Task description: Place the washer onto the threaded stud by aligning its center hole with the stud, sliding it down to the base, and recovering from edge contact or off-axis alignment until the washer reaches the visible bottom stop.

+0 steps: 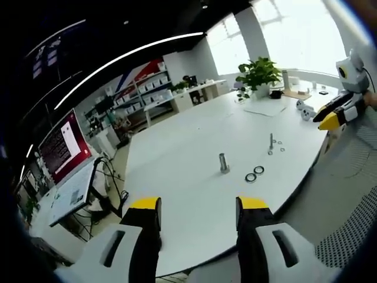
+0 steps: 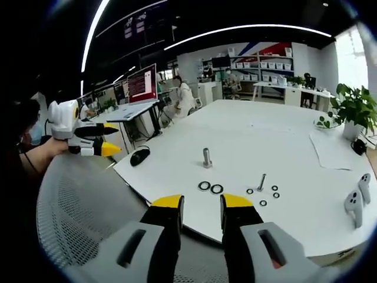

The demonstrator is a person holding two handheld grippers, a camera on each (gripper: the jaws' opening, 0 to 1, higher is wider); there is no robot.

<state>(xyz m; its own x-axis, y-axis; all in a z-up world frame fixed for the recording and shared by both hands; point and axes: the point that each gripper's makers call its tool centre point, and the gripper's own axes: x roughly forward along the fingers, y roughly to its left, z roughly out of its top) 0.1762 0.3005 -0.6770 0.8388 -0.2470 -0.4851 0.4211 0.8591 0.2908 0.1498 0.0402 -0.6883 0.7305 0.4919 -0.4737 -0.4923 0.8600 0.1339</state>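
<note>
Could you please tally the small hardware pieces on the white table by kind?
Large dark ring-shaped washers: 2
Small grey metal washers: 4
Thick upright silver threaded stud: 1
Thin upright silver bolt: 1
Total: 8
All lie on the round white table, ahead of the right tongs, with the left tongs also facing them.

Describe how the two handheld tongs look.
Both match: the left tongs and right tongs each have two black jaws with yellow tips, rising from pale grey housings with a dark slot in each side.
</note>
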